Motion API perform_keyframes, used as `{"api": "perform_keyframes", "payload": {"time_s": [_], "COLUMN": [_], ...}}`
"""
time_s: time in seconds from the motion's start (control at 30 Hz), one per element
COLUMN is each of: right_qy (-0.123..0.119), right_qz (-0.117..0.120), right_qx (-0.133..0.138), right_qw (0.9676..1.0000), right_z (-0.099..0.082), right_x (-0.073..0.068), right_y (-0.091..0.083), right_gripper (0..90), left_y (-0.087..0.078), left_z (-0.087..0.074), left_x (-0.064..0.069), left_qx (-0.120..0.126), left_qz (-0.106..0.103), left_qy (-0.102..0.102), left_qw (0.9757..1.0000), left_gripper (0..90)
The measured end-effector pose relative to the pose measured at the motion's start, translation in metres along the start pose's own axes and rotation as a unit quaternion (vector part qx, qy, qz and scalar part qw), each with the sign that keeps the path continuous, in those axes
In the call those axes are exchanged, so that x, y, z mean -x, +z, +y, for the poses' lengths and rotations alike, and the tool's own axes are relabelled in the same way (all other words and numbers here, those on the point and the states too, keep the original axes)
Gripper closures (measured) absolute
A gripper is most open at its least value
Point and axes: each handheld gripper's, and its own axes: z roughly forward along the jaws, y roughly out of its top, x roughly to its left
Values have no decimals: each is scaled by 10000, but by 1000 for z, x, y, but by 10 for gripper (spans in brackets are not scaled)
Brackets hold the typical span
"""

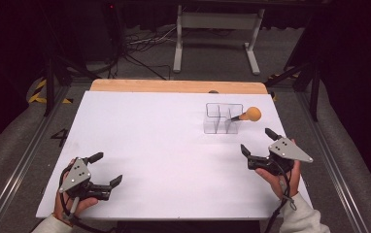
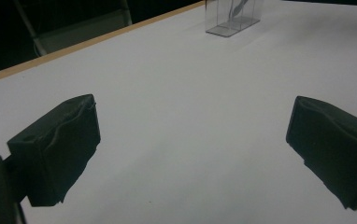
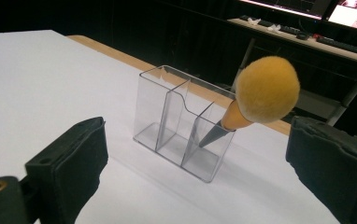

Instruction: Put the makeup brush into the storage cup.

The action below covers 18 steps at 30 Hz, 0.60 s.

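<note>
Resting near table's [image 1: 140,145] front edge, left gripper [image 1: 107,169] and right gripper [image 1: 257,144] both gape wide, empty; yellow brush [image 3: 260,93] leans handle-down in clear organizer's [image 3: 167,116] end compartment, likely stowed

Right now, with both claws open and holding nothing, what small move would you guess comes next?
Probably the right claw eases forward toward the yellow brush. It stands open facing the clear organizer, where the brush leans in an end compartment, head sticking out. The left claw sits farther off.
</note>
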Motion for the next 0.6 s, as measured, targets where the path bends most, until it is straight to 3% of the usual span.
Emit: {"api": "perform_keyframes", "payload": {"time_s": [0.3,0.6], "right_qy": [-209,-412], "right_qz": [45,317], "right_qx": [-70,20], "right_qw": [9997,9986], "right_z": [-10,-20], "right_x": [-4,-9], "right_y": [-2,-7], "right_gripper": [58,58], "left_y": [0,0], "left_z": [0,0], "left_x": [0,0], "left_qx": [-14,-12], "left_qz": [-6,-36], "left_qy": [18,4], "left_qw": [10000,10000], "left_gripper": [33,34]}}
